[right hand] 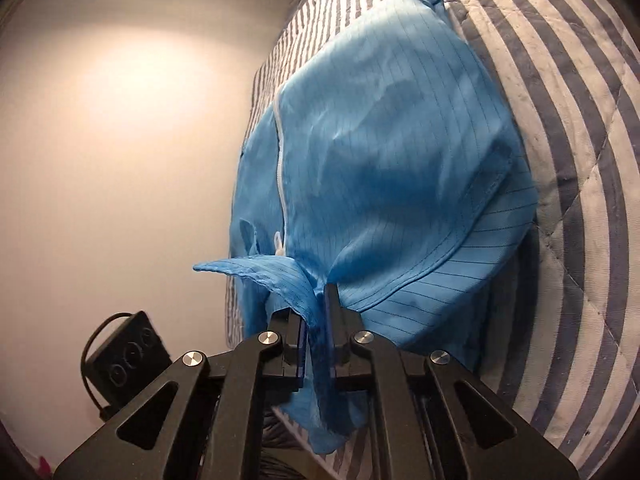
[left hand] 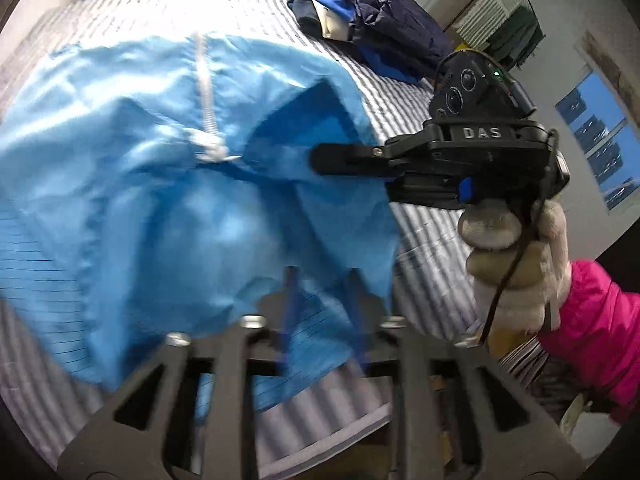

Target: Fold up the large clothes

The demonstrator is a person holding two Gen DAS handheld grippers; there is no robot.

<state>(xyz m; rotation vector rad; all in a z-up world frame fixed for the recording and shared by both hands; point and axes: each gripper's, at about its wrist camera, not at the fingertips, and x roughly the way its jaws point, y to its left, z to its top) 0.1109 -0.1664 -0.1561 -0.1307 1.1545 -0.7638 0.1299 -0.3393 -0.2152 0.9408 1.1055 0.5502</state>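
On the striped bed, 1 large blue zip-front garment is spread across the centre of both views, and 1 pile of folded dark clothes is seen at the upper right of the left wrist view. For a clean fold, the gathered edge clamped in the right gripper, low in the right wrist frame with its fingers pressed together on the cloth, is best kept taut and carried over level, so that seams are matched and no air is trapped. The 2 fingers of the left gripper, at the bottom centre of its frame, are seen apart over the hem without pinching it, so a fresh hold there should be taken first.
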